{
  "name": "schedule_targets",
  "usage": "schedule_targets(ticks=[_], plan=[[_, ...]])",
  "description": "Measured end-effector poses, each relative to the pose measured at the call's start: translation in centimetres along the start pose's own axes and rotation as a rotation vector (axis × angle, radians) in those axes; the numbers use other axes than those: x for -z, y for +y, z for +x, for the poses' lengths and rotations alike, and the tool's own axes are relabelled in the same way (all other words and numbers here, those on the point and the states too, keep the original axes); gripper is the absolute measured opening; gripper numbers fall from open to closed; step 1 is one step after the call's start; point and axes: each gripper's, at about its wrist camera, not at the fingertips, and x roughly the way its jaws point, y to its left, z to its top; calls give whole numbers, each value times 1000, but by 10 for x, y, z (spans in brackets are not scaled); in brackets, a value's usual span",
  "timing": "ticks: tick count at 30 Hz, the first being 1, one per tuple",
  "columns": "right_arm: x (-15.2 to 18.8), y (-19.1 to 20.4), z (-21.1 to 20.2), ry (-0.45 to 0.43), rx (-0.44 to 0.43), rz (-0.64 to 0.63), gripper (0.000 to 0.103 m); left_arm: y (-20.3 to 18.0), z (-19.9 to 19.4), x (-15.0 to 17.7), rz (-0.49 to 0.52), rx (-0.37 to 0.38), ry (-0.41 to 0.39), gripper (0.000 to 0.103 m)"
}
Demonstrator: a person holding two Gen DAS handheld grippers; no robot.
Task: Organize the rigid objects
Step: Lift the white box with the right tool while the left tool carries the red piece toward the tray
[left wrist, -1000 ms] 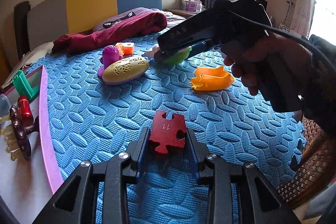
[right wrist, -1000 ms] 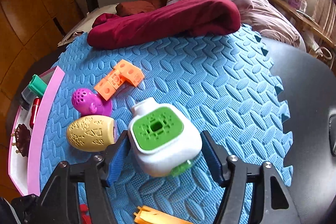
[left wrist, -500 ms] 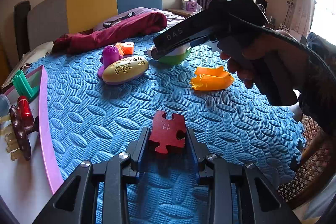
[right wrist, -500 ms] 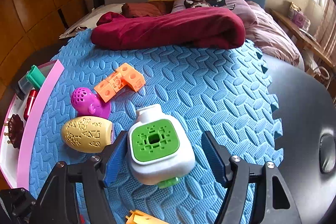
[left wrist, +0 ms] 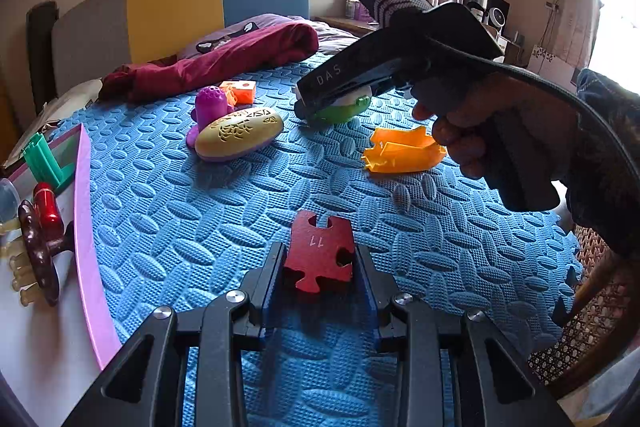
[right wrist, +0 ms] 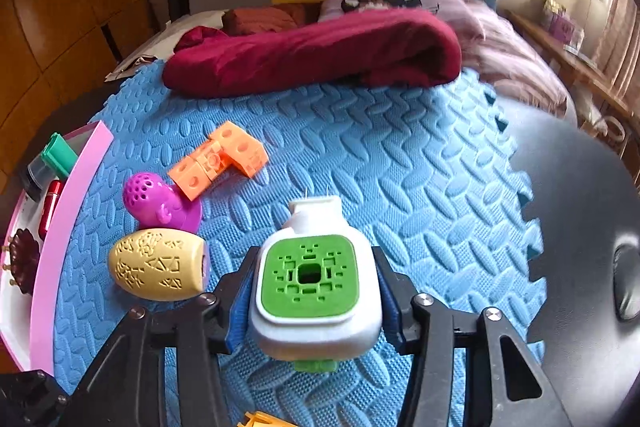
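Two grippers are working at once over the blue foam mat (right wrist: 400, 163), and the pink-edged tray (right wrist: 68, 203) at its left side is the landmark to watch. The right gripper (right wrist: 316, 291) is sitting farther from that tray; its jaws have just been closing and the pads are now pressing on both flanks of the white and green plug-in device (right wrist: 312, 279). That device is lying flat with its green face up and its long axis running straight away from the fingers, its prongs at the far end, so the squeeze is coming across its short width. The yellow egg-shaped toy (right wrist: 156, 269) is lying between the device and the tray, just beside the left finger. Nearer the tray, the left gripper (left wrist: 318, 263) is holding its fingers drawn in, pinching the red puzzle piece (left wrist: 320, 251) by its side edges, the number on top. Judging from this, the left hand has the shorter trip to the tray, while the right must carry its load past the egg.
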Motion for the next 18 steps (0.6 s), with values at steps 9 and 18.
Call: schedule_targets(ticks=[9, 18], plan=[[-2, -7, 0, -16, -49, 64, 60, 1, 0, 1, 0, 0, 0, 34], [-5, -11, 0, 28, -95, 79, 66, 2, 1, 1, 1, 0, -1, 34]])
